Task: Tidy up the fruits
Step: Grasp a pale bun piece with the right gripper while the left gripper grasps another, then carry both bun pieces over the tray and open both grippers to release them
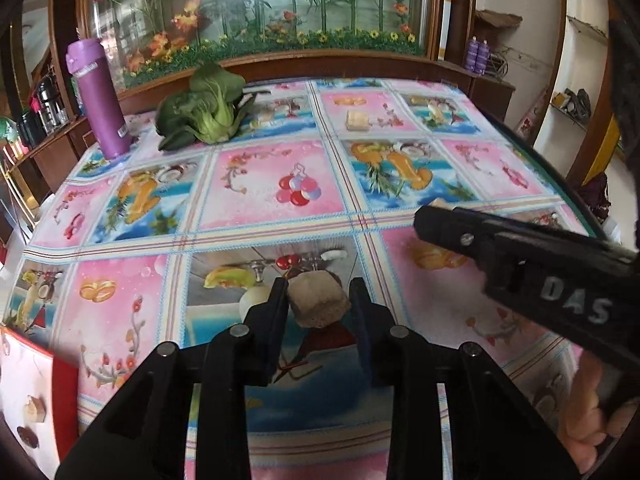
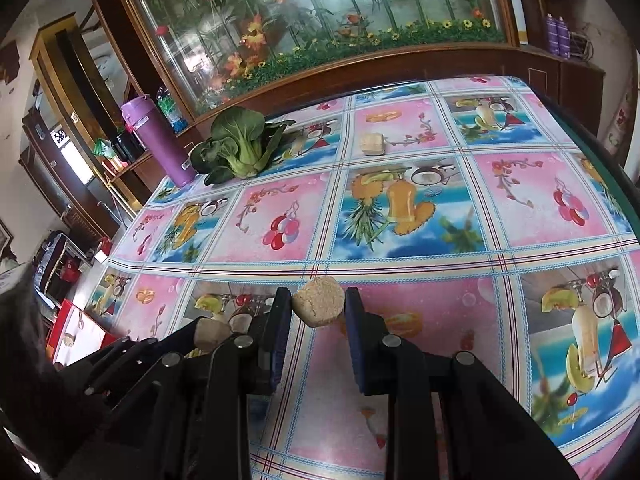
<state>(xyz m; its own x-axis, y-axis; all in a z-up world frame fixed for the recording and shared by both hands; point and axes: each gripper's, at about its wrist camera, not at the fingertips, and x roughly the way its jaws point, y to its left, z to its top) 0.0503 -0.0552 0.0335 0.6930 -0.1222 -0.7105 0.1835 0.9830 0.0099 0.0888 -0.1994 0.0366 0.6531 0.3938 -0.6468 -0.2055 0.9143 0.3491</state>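
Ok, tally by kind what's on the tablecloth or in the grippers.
Tan crumbly blocks: 3 (left gripper block, right gripper block, loose block)
Purple cylindrical plastic bottle: 1
Green leafy bok choy: 1
Total: 5

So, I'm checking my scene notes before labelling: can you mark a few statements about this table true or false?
1. The bok choy lies beside the purple bottle. True.
2. The left gripper is empty. False: its jaws grip a brown block.
3. The right gripper holds a tan block. True.
4. The purple bottle lies on its side. False: it stands upright.
5. A pale block rests on the tablecloth at the far side. True.
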